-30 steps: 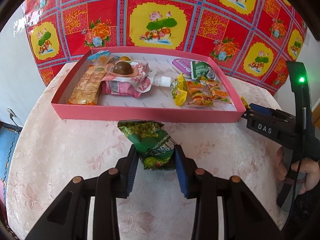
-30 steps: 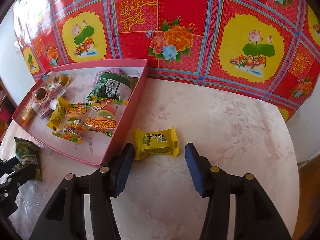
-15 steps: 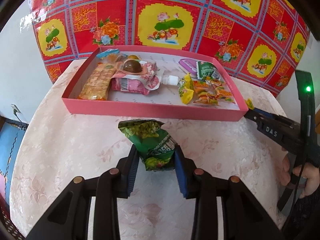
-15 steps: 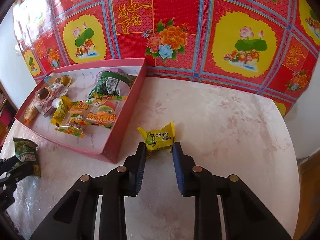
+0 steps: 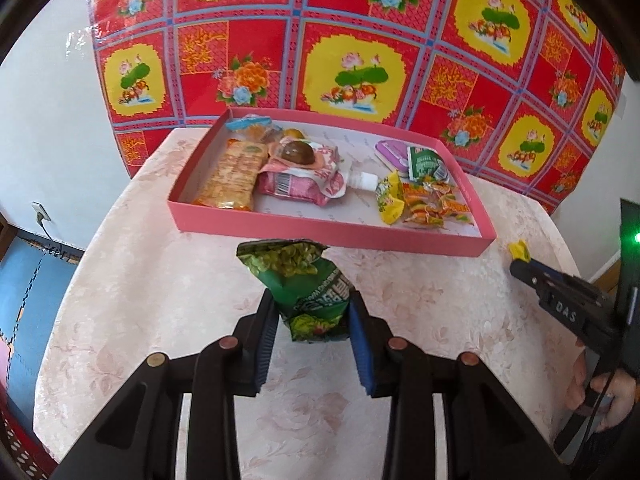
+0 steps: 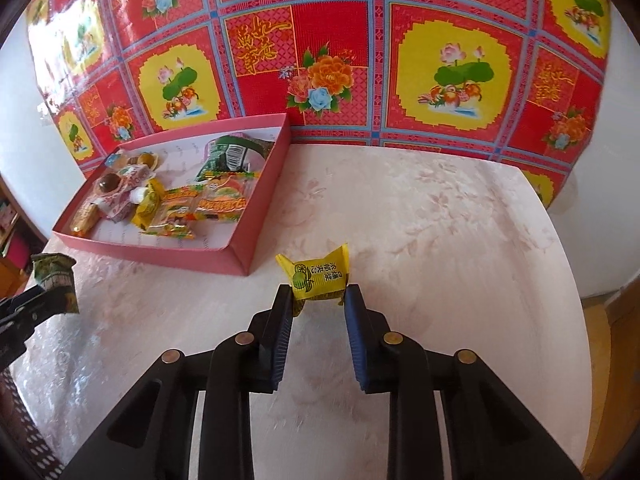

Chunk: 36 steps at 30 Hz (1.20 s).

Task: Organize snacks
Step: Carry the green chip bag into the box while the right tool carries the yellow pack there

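Left gripper (image 5: 312,316): clamps green crinkled snack bag (image 5: 306,288), long axis upright; pink cardboard tray (image 5: 320,236) at 12 o'clock.
Right gripper (image 6: 318,300): pinches yellow wrapped candy (image 6: 318,276); tray at 10 o'clock.

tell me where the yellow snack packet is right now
In the right wrist view the yellow snack packet sits pinched in the right gripper, just past the near right corner of the pink tray.
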Available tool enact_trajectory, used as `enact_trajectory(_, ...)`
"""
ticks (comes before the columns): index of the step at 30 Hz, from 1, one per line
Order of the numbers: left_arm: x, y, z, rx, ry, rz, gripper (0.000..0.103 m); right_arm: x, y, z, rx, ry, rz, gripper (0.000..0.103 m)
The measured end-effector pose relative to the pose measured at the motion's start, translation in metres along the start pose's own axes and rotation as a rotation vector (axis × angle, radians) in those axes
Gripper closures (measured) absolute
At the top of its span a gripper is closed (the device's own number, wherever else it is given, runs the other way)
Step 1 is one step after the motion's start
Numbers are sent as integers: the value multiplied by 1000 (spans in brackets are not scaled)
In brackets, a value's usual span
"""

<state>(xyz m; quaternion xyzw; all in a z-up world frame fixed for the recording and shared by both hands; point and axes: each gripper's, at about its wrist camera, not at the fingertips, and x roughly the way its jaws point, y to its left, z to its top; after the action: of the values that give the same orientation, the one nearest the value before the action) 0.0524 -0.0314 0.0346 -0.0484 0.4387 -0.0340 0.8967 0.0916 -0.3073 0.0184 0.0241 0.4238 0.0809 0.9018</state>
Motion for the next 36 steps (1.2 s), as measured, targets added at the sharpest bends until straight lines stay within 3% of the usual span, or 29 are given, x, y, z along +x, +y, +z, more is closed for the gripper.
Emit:
enact_trajectory(15, -21, 1, 8, 7, -60, -30, 67, -48, 25, -2, -34, -79, 34, 76)
enact_trajectory(36, 3, 3, 52, -21, -80, -57, 67, -31, 89, 34, -105, -72, 134, 76)
